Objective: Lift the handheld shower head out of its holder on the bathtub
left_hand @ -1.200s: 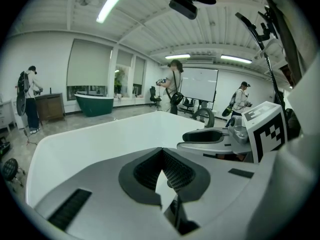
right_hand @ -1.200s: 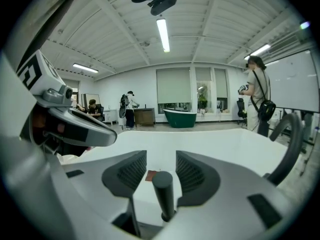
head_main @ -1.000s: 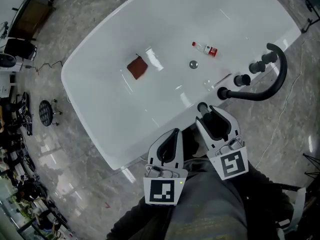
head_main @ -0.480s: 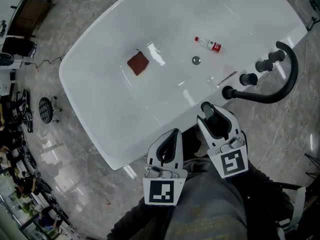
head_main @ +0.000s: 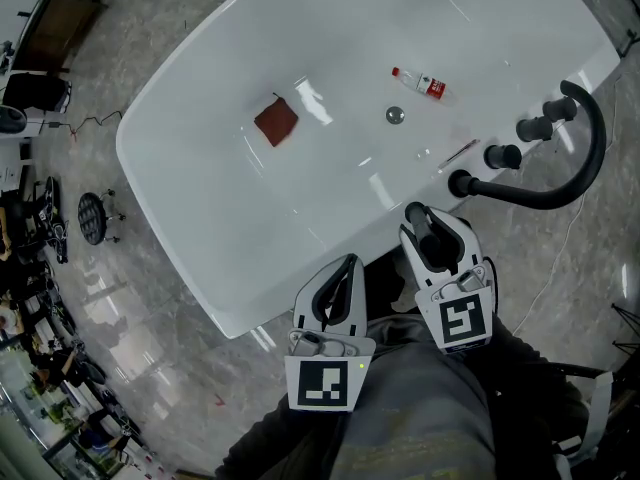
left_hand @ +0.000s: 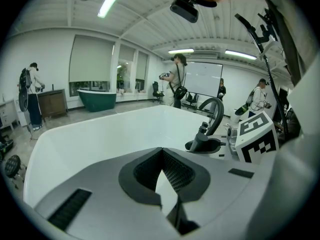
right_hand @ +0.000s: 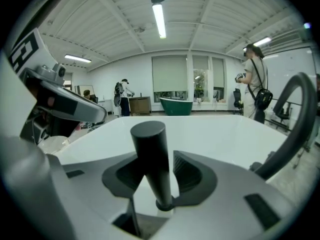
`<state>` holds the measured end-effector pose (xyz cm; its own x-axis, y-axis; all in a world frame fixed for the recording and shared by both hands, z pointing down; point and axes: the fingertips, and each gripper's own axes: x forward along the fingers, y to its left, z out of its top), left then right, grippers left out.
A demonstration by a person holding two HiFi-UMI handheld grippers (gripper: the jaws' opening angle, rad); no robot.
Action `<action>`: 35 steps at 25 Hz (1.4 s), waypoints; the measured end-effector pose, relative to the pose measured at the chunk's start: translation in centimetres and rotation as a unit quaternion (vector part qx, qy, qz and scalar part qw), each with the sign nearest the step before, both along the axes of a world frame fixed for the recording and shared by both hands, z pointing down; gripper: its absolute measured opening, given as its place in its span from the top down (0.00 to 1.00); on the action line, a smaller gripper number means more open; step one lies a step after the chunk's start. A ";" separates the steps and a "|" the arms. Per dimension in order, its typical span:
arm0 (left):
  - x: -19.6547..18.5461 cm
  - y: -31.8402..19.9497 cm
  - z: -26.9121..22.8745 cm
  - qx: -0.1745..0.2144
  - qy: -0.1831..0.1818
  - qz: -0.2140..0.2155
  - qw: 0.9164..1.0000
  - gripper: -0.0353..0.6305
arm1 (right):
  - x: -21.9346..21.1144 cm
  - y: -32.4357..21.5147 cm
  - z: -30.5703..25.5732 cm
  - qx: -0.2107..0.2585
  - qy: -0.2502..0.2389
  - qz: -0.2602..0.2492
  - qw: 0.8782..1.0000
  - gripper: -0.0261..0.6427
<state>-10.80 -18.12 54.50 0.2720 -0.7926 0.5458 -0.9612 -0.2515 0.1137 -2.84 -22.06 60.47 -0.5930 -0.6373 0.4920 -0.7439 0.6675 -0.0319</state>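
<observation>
**Right gripper clamps the shower head at the tub rim**

Grey marble floor (head_main: 150,48) all round, and a big white bathtub (head_main: 200,168) fills the head view. On the tub's near rim stands the handheld shower head (head_main: 414,212), a black cylinder, upright, with its collar down at the rim. The right gripper (head_main: 425,224) is right on it. Its own view shows the cylinder between the two jaws, with the dark pads (right_hand: 189,170) pressed in from either side. Just beyond along the rim arches the black spout (head_main: 578,168). The left gripper (head_main: 345,268) hangs just off the tub's edge, jaw tips together and pinching nothing. Inside the tub lie a red cloth (head_main: 276,123), a small bottle (head_main: 420,83) and the drain (head_main: 395,116), well apart from both grippers.
</observation>
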 end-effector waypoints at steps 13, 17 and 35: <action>-0.3 -0.2 -0.5 0.004 -0.001 -0.005 1.000 0.94 | -0.2 -0.3 -0.3 0.009 0.003 -0.006 1.000 0.76; -0.3 -0.1 -1.0 0.007 -0.002 -0.007 1.000 0.94 | -0.6 -0.3 -1.9 0.034 -0.001 -0.017 0.999 0.76; -0.2 -0.4 -10.1 0.039 0.002 -0.008 0.999 0.94 | -0.6 -0.9 -12.0 0.055 -0.026 -0.008 0.998 0.76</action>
